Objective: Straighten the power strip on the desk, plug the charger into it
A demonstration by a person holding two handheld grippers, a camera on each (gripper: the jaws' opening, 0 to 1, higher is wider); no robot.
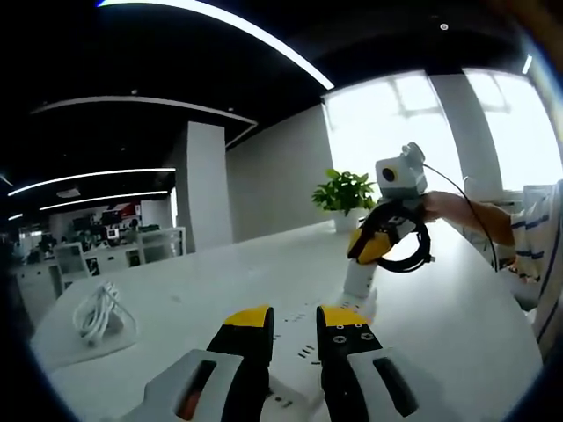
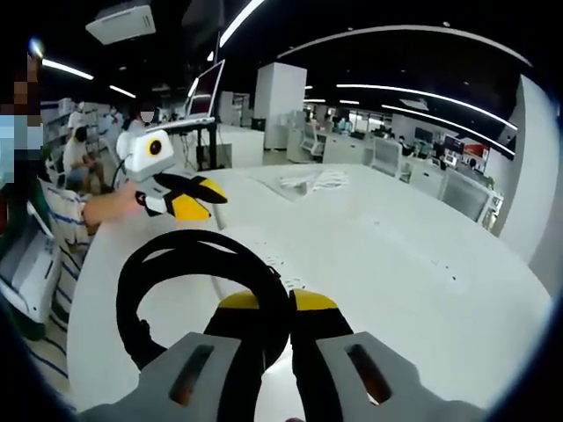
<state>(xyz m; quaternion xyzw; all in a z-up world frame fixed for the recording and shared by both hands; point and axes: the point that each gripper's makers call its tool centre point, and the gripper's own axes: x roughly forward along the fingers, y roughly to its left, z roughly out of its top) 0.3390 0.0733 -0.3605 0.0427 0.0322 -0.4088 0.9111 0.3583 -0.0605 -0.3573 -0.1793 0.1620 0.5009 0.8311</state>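
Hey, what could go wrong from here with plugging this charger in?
1. The right gripper holds the white charger with its coiled black cable bunched at the fingers; the loop may snag or block the view.
2. The left gripper only rests over the power strip, so the strip might slide.

Left view: low over desk (image 1: 220, 290), faces potted plant (image 1: 345, 195), windows.
Right view: near desk, faces opp. way.
Shared: desk, power strip (image 1: 303, 352).
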